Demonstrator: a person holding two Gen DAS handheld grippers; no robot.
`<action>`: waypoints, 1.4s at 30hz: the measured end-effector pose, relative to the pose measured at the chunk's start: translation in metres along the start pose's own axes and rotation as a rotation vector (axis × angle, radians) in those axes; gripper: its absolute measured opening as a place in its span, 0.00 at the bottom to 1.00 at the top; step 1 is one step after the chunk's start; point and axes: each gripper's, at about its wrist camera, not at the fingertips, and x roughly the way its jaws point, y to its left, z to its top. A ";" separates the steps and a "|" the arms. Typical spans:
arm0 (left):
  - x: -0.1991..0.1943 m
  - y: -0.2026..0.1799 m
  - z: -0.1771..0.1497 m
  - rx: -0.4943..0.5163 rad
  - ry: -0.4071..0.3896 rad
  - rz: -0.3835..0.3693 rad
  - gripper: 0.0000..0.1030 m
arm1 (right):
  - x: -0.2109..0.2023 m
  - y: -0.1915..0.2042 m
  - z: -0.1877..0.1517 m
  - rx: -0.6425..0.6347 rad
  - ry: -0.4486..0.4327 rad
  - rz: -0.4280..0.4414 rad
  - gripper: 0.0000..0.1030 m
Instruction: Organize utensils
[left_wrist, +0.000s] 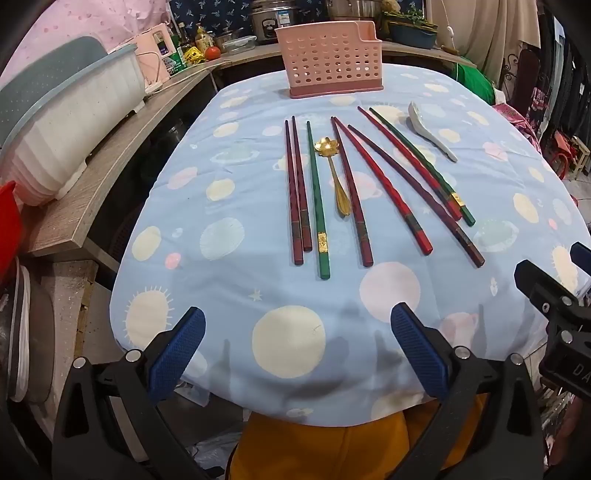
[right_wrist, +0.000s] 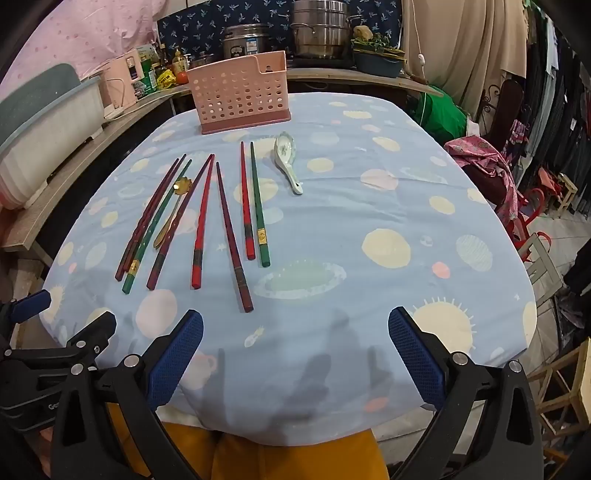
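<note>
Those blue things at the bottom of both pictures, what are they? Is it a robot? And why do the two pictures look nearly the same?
No robot here. A person holds a gripping tool in each hand, and each tool carries a small camera looking out along its two fingers. The blue things are the fingers' grippy pads.

One picture comes from the left gripper, the other from the right gripper. They hover side by side over one table, so the views nearly match. Both are wide open and hold nothing.

On the blue tablecloth lie chopsticks in dark red, bright red and green, a gold spoon with a flower-shaped bowl, and a white ceramic spoon. At the far end stands a pink holder with holes. As far as I can see, nothing is in it yet, so the tidying hasn't begun.
</note>
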 end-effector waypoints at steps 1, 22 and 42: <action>0.000 0.000 0.000 0.003 0.000 0.002 0.93 | 0.000 0.000 0.000 0.000 0.001 0.000 0.93; -0.006 -0.001 0.002 0.015 -0.039 0.041 0.93 | -0.002 0.002 -0.002 0.001 -0.004 0.005 0.93; -0.006 0.004 0.002 -0.002 -0.056 0.058 0.93 | -0.003 -0.001 -0.001 -0.003 0.001 0.005 0.93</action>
